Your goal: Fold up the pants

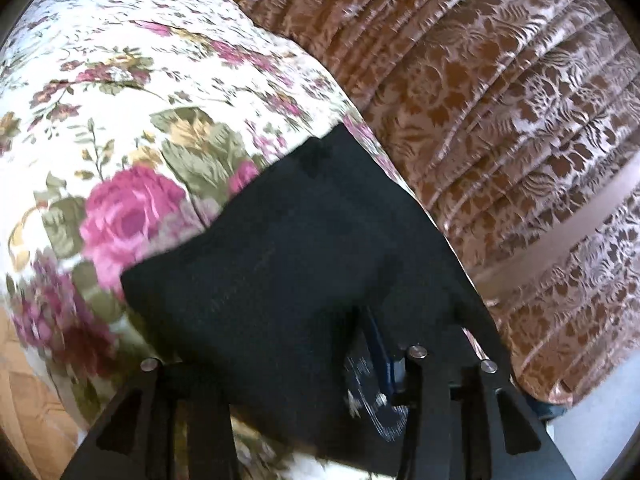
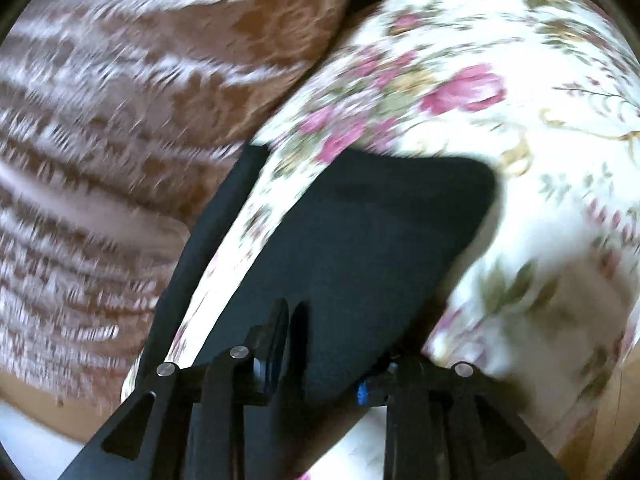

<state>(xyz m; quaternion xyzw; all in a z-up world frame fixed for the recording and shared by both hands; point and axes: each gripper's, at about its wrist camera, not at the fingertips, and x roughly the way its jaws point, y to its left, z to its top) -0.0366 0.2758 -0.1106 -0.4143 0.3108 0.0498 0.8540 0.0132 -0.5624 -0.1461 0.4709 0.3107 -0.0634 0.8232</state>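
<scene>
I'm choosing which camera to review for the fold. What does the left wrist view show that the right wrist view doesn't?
Only the left wrist view: sharp pleats of the brown patterned fabric, and a strip of wooden floor.

Only the right wrist view: a narrow black strip running along the cover's edge; heavy blur.

Both: the black pants lying on the flowered cover, reaching back between the gripper fingers.

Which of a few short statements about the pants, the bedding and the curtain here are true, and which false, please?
1. The pants are black. True.
2. The pants lie on a bare wooden table. False: they lie on a floral bedspread.
3. A brown patterned curtain hangs beside the bedspread. True.
4. The bedspread is plain blue. False: it is white with pink roses.
5. Black fabric covers the space at the left gripper's fingers. True.
</scene>
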